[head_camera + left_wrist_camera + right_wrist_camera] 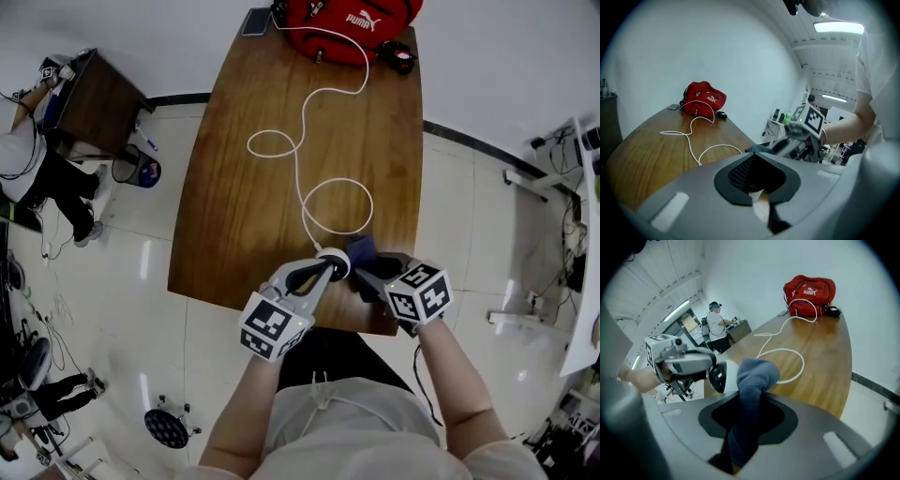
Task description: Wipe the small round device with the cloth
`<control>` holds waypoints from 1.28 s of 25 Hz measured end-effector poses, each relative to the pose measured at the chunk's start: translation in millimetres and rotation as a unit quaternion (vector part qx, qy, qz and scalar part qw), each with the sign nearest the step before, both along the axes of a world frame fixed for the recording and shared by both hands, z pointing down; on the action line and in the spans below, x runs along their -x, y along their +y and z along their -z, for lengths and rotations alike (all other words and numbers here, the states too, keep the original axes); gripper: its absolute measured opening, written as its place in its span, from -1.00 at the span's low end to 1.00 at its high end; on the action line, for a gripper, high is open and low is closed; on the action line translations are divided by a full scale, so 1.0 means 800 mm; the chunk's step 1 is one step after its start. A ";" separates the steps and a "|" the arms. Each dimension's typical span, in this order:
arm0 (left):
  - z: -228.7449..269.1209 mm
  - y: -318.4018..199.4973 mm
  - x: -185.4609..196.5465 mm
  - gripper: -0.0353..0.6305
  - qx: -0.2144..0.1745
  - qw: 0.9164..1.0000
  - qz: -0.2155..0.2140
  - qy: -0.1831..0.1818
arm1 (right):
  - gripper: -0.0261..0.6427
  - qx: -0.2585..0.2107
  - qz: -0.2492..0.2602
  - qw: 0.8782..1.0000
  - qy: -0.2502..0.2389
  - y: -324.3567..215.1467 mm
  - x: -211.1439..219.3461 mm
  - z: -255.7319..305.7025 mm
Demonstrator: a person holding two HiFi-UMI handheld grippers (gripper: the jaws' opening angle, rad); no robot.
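Starting at the left of the head view, a person is seen standing on the tiled floor beside a dark cabinet. A long wooden table is set further right, running away from the camera. A phone is laid at its far left corner, and a red bag is placed at the far end just beside it. A white cable is trailed from the bag in loose loops down the table toward the near edge.

At that near edge the left gripper is held. Its jaws are closed tight on the small round device, to which the end of the cable is joined. In the right gripper view the device is shown as a dark round face with a pale rim, pinched at the tip of the left gripper.

Just to the right of the device a dark blue cloth is bunched. It is clamped between the closed jaws of the right gripper, and its folded end is pushed up past the jaw tips. Whether the cloth is touching the device cannot be told.
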State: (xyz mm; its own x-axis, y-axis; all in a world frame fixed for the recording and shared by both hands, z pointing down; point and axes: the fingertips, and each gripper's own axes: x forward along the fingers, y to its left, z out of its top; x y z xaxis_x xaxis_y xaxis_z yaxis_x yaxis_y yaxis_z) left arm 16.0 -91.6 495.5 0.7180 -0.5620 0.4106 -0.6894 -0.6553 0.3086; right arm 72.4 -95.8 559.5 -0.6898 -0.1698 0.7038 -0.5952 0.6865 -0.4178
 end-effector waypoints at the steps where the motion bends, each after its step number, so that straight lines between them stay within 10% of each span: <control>1: 0.000 0.000 0.000 -0.88 0.003 1.000 -0.001 -0.001 | -0.59 -0.017 0.010 1.000 0.000 -0.010 0.002 0.018; 9: 0.004 0.001 -0.002 -0.88 0.006 1.000 -0.002 -0.013 | -0.59 -0.111 0.124 0.986 -0.018 -0.038 0.060 0.105; 32: 0.011 -0.002 -0.001 -0.88 -0.008 0.999 -0.023 0.031 | -0.60 0.009 0.097 0.995 0.002 -0.071 0.062 -0.027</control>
